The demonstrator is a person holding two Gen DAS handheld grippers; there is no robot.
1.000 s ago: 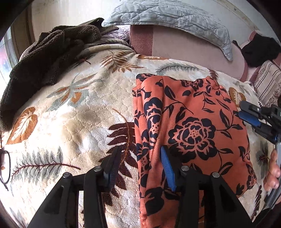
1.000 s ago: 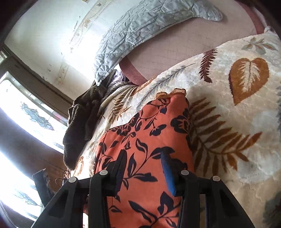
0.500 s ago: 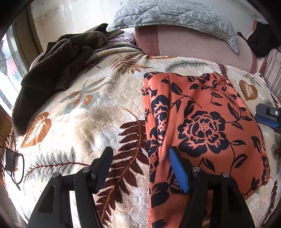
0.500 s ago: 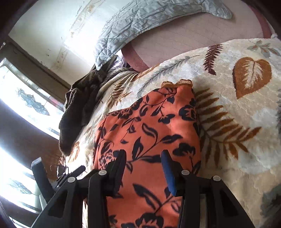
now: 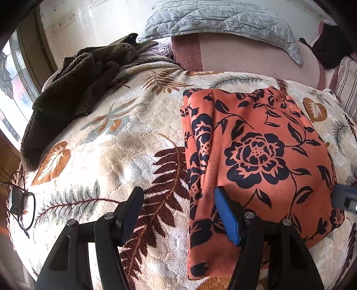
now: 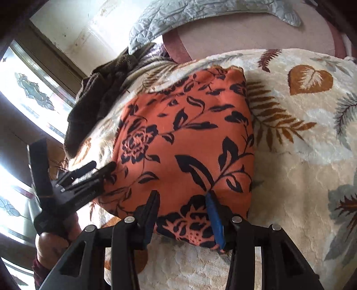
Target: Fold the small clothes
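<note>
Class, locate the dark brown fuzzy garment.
In the left wrist view, the brown garment lies heaped upper left on the leaf-print blanket, beside the window.

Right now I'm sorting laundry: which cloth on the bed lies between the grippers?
The orange floral garment, lying flat on the leaf-print blanket. The dark brown fleece sits heaped far off by the window.

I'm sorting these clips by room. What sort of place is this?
Most likely a bedroom: a leaf-patterned blanket spread over what looks like a bed, a quilted grey pillow at its far end, and a window beside it.
</note>
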